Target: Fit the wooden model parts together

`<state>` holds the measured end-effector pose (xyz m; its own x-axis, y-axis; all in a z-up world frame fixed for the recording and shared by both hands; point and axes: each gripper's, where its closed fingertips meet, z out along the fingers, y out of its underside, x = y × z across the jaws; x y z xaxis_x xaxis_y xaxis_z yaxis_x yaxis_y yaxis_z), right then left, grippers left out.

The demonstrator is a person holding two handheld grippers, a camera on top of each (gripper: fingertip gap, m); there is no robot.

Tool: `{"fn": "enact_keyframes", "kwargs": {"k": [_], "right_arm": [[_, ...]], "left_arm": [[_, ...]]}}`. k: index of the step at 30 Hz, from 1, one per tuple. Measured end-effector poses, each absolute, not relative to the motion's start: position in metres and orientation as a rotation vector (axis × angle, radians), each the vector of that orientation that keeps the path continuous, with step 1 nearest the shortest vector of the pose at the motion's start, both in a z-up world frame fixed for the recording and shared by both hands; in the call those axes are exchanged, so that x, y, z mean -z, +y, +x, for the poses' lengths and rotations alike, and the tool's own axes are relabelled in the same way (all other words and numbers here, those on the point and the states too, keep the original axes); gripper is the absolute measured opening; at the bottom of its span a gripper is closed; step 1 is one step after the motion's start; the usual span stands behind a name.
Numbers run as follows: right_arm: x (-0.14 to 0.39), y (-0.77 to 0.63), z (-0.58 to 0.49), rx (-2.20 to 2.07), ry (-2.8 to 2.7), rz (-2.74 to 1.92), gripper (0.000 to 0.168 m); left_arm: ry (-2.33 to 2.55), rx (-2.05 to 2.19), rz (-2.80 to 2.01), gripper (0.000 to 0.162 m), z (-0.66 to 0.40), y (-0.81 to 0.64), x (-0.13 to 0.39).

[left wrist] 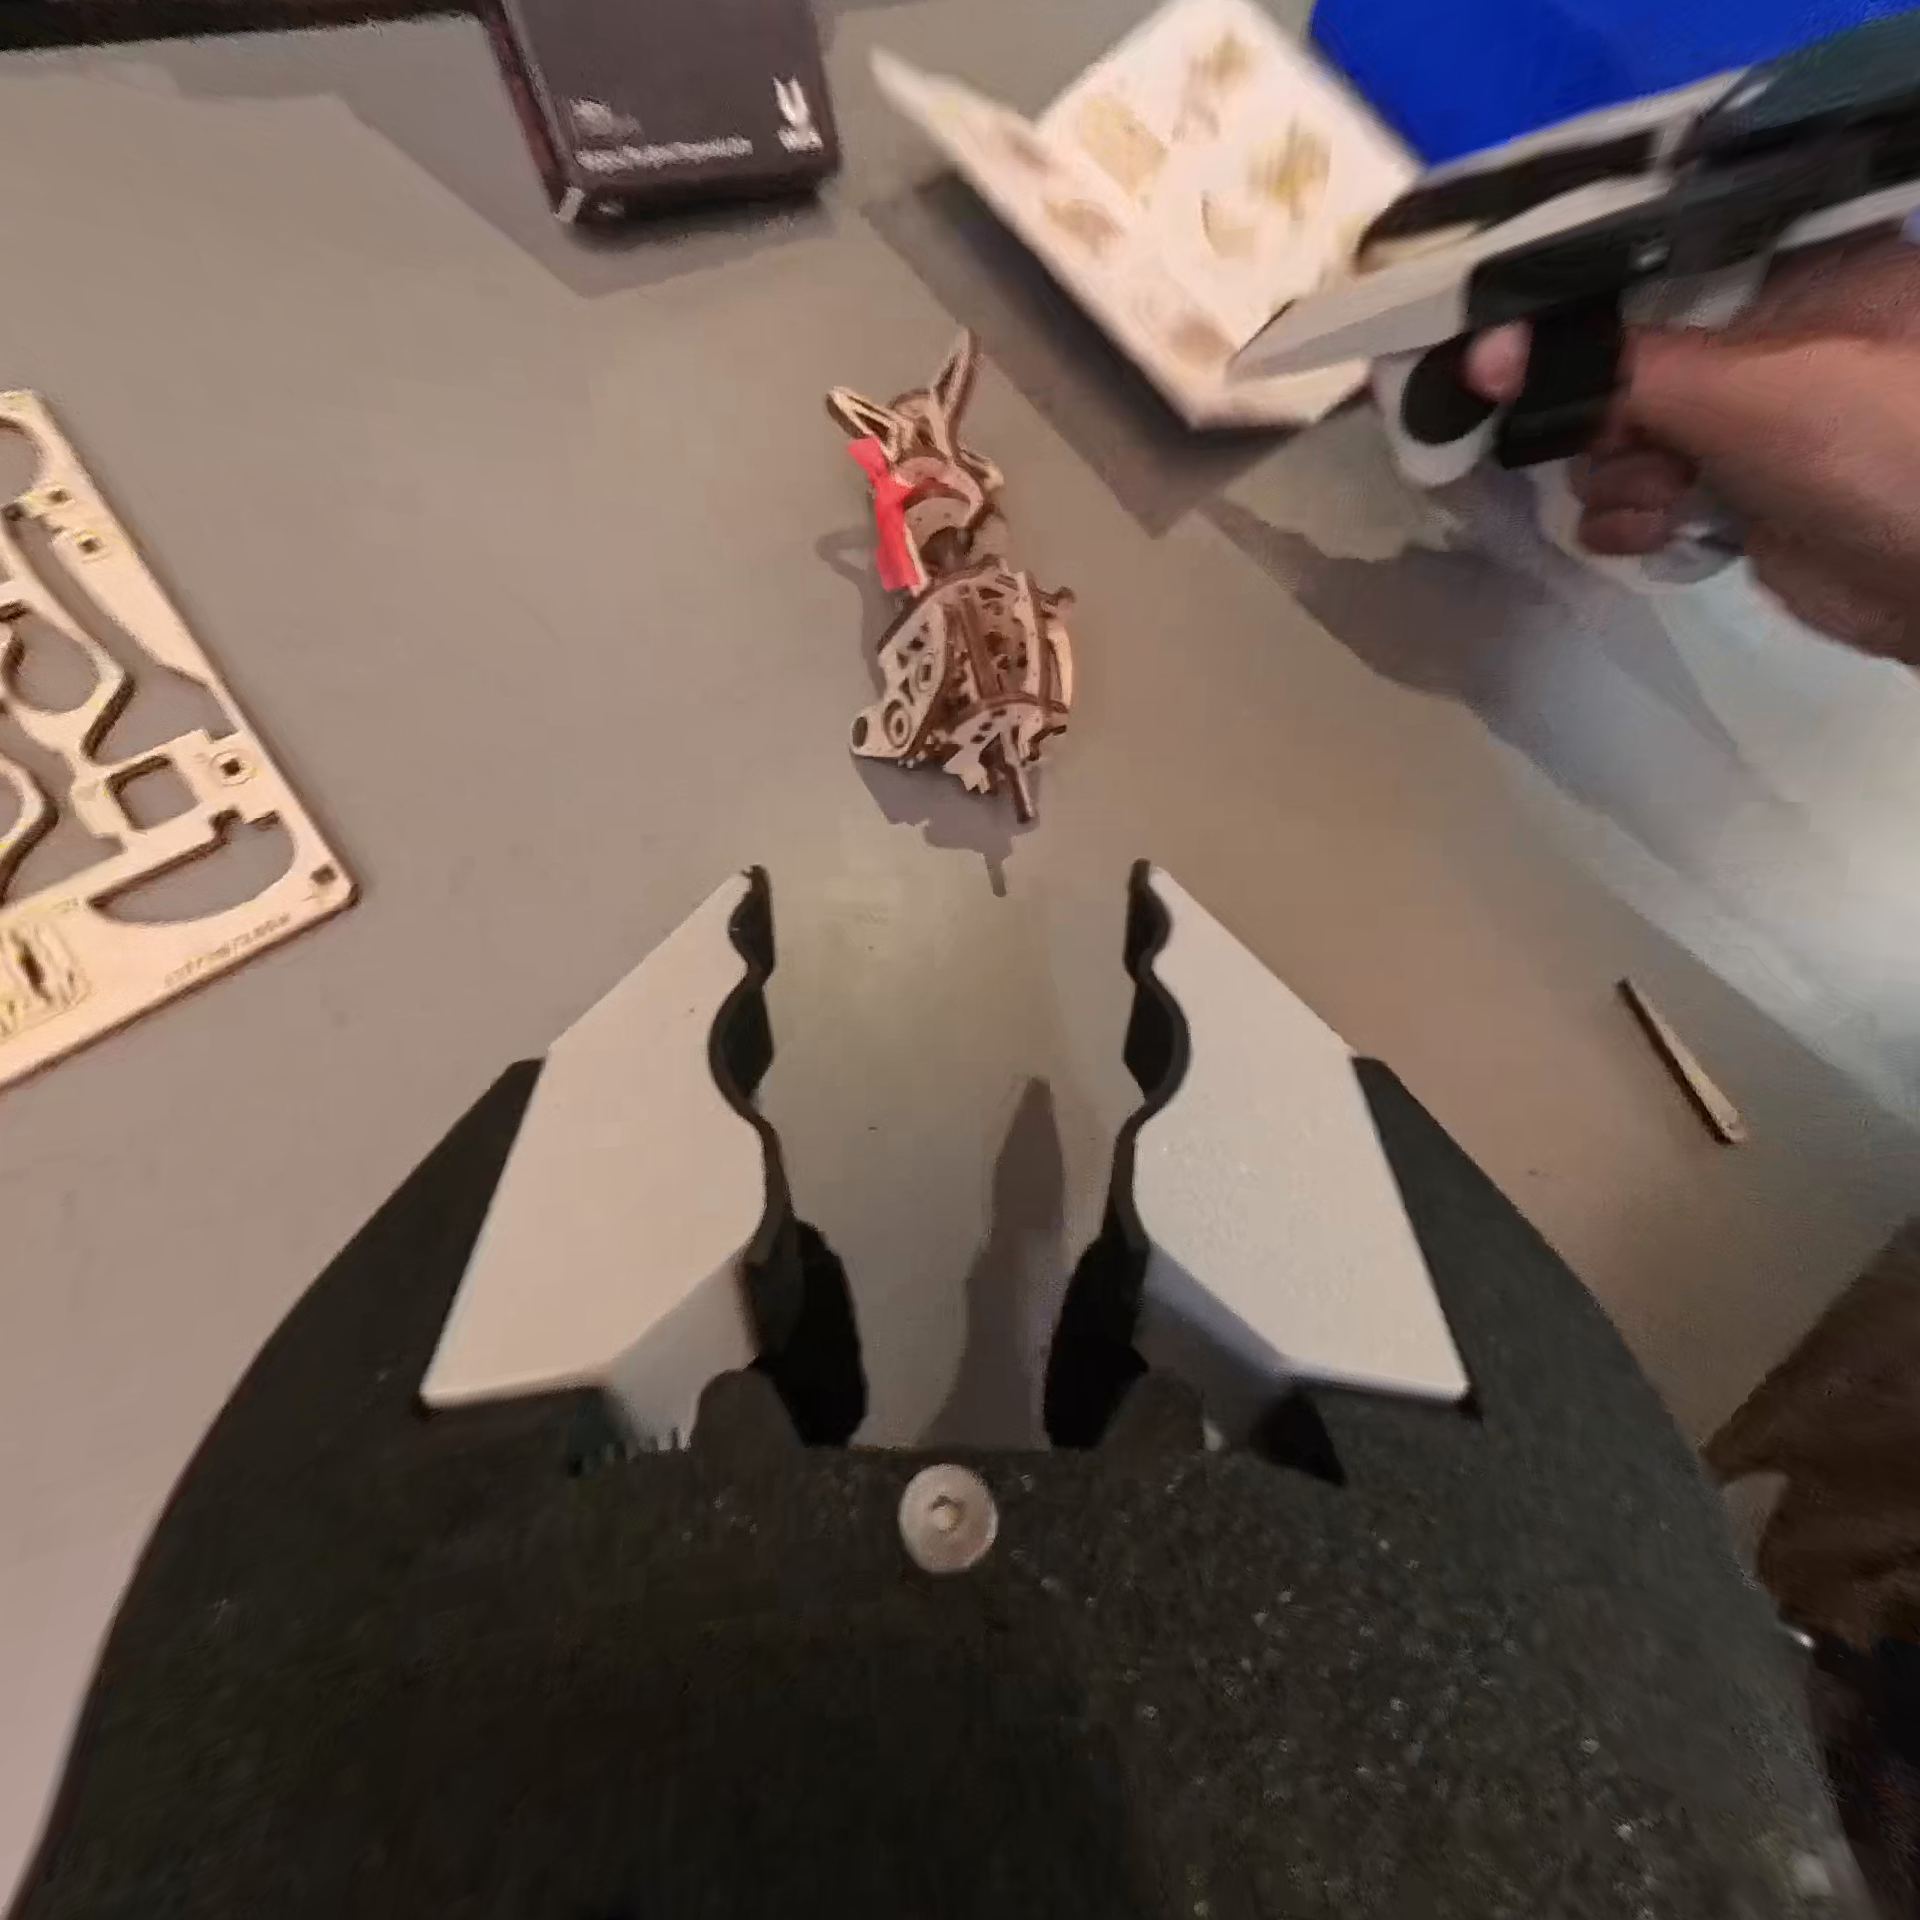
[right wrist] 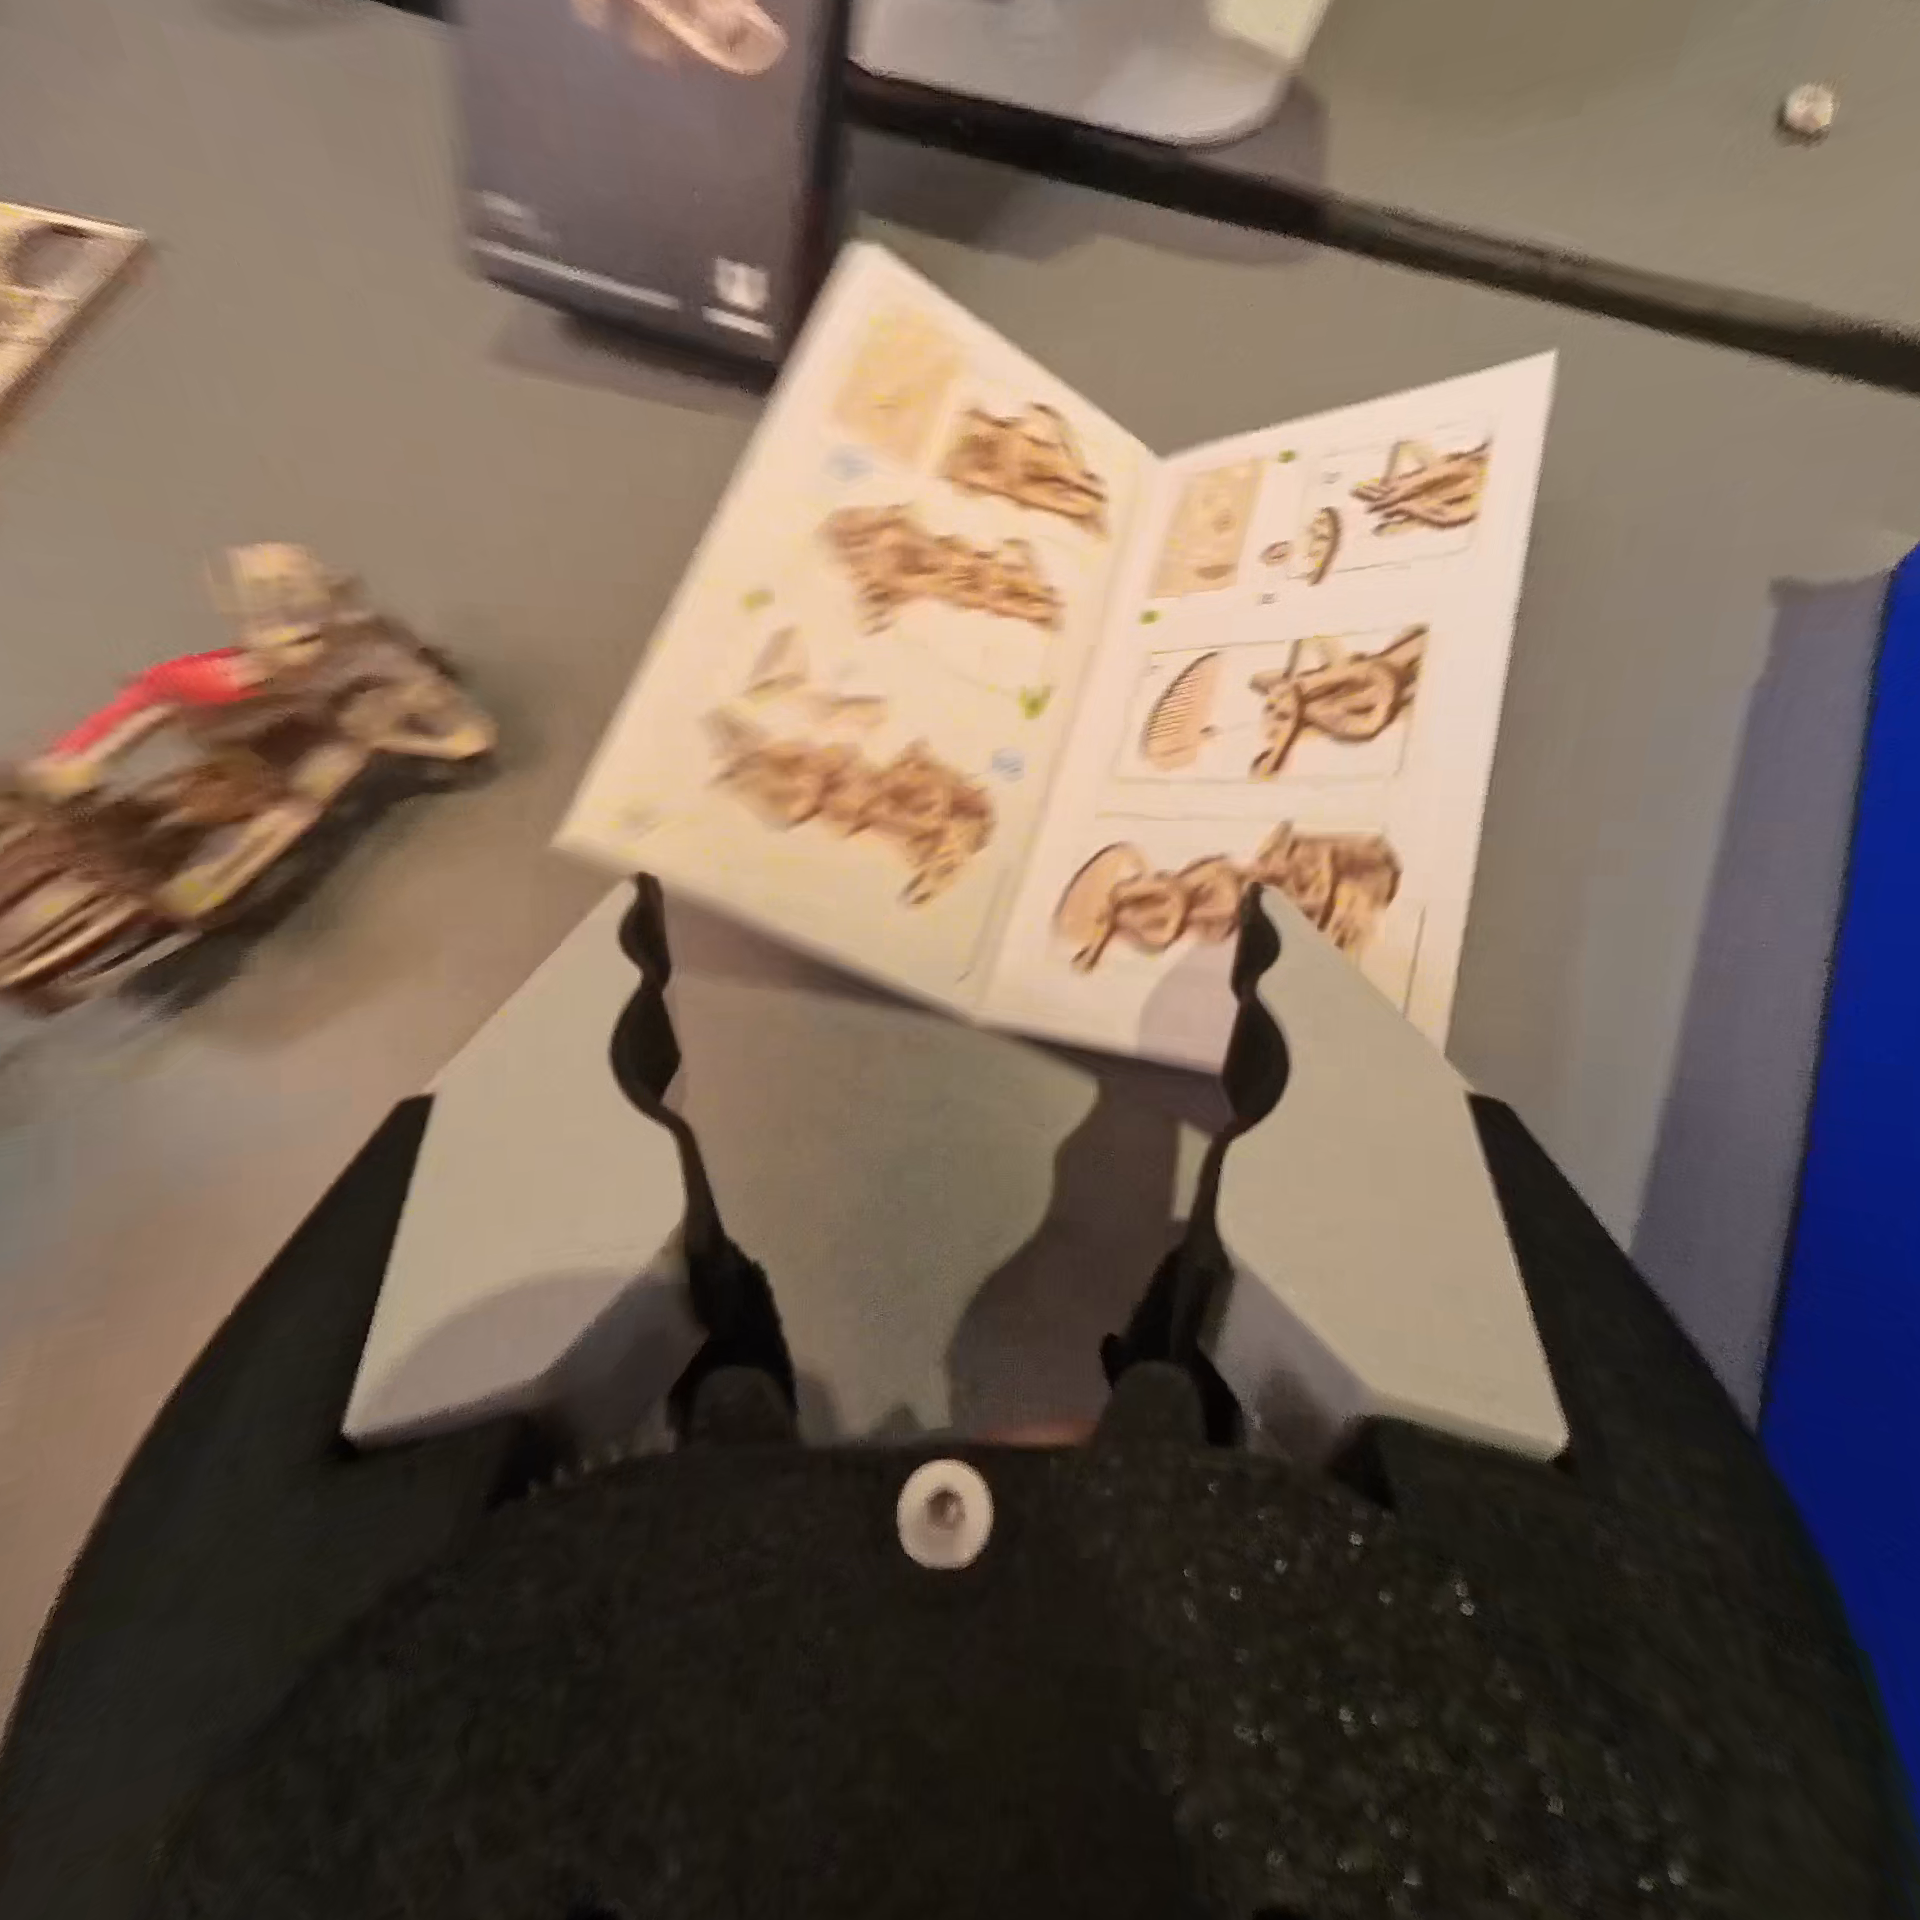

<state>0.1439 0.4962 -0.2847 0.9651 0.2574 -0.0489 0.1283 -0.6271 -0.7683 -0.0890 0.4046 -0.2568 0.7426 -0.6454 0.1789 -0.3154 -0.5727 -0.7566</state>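
The left gripper (left wrist: 951,883) is being held with its jaws spread and empty, just short of the wooden model (left wrist: 951,613), which is lying on the grey table (left wrist: 468,582). The right gripper (right wrist: 951,904) is being held wide apart over the open instruction booklet (right wrist: 1049,644), gripping nothing. A punched wooden sheet (left wrist: 125,748) is lying to the left.

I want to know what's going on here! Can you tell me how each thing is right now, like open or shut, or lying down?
Left claw: open, empty.
Right claw: open, empty, over the booklet.
Part-built pale wooden model with red ribbon: lying on its side on the grey table.
White picture instruction booklet: open.
Flat wooden sheet with cut-out holes: lying flat, pieces gone.
Dark cardboard box: shut.
Thin wooden stick: lying loose.
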Motion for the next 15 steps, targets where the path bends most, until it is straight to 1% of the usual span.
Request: {"fn": "enact_keyframes", "kwargs": {"k": [2,3,5,7,9,11,13,15], "right_arm": [[0.267,0.459,0.126,-0.227,-0.322,-2.198,0.104],[0.261,0.438,0.115,-0.266,-0.341,-2.179,0.102],[0.256,0.395,0.094,-0.355,-0.377,-2.148,0.096],[0.256,0.353,0.074,-0.446,-0.434,-2.124,0.09],[0.26,0.322,0.068,-0.449,-0.479,-2.114,0.089],[0.262,0.299,0.067,-0.407,-0.55,-2.12,0.088],[0.257,0.284,0.061,-0.388,-0.644,-2.107,0.08],[0.255,0.273,0.051,-0.418,-0.714,-2.08,0.075]], "left_arm": [[0.78,0.502,-2.221,0.082,-0.084,0.415,0.25],[0.809,0.515,-2.213,0.082,-0.076,0.418,0.245],[0.886,0.551,-2.279,0.092,-0.065,0.416,0.25],[0.933,0.511,-2.341,0.095,-0.068,0.414,0.259],[0.954,0.454,-2.32,0.091,-0.075,0.41,0.262],[1.004,0.398,-2.3,0.091,-0.077,0.399,0.269],[1.071,0.367,-2.306,0.089,-0.076,0.381,0.276],[1.152,0.412,-2.264,0.075,-0.071,0.353,0.273]]}}
